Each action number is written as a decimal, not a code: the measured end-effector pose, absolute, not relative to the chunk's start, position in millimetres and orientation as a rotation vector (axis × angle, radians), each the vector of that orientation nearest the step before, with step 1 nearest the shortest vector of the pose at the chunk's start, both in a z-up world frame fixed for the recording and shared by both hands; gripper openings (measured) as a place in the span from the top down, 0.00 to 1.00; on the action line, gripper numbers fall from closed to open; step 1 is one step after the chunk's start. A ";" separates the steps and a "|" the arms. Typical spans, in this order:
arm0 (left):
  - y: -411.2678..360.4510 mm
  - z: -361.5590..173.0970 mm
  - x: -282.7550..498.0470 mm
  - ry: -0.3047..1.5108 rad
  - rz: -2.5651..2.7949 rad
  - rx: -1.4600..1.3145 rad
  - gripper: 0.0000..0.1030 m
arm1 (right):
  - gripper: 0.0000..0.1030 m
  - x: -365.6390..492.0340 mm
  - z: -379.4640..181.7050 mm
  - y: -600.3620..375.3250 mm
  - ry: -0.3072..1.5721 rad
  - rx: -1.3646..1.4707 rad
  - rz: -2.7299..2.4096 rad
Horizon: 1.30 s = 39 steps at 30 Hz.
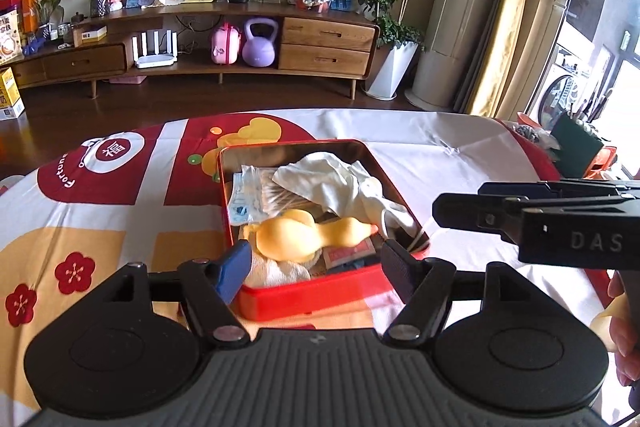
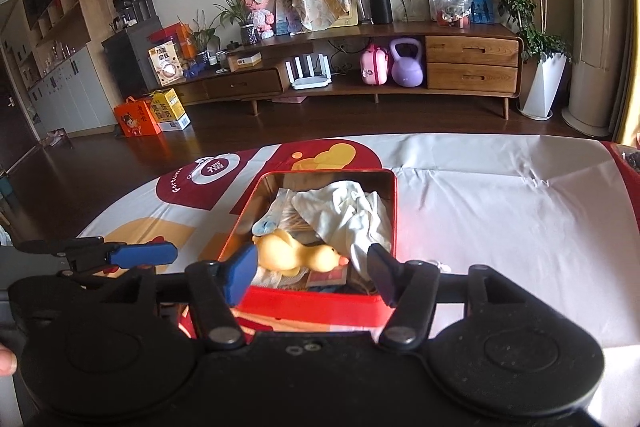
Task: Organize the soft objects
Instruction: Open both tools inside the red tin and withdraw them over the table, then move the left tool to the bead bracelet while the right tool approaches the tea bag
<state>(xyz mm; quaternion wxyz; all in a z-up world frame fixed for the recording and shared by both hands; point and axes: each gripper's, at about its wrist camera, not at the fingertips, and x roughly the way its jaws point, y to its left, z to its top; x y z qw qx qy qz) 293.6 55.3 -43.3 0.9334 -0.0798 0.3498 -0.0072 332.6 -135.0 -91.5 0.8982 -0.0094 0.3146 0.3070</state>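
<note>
Red tin [image 1: 304,297] on the patterned tablecloth [image 1: 100,211], holding a yellow rubber duck [image 1: 308,237] and white cloth [image 1: 332,183]; left gripper [image 1: 316,265] and right gripper [image 2: 312,273] both spread, empty, near side.

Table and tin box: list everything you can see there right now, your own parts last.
tin box: one, red, open, on the tablecloth
rubber duck: one, yellow, lying in the box, near side
white cloth: one, crumpled, in the box, far side
plastic packet: one, clear with blue print, in the box beneath the cloth
tablecloth: one, white, red and yellow print
left tongs: open, empty, over the box
right tongs: open, empty, over the box
</note>
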 end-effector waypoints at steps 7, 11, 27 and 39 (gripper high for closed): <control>46.7 -35.8 266.0 0.720 -0.026 -0.142 0.31 | 0.33 304.7 -86.8 -147.0 0.639 -0.026 0.650; 43.3 -30.8 253.1 0.712 -0.043 -0.138 0.23 | 0.28 287.9 -84.3 -153.7 0.629 -0.024 0.660; 34.0 -24.7 208.3 0.708 -0.075 -0.159 0.15 | 0.01 228.5 -97.9 -185.9 0.602 0.010 0.665; 31.3 -38.4 186.4 0.718 -0.056 -0.189 0.01 | 0.00 194.8 -123.1 -193.4 0.613 -0.006 0.660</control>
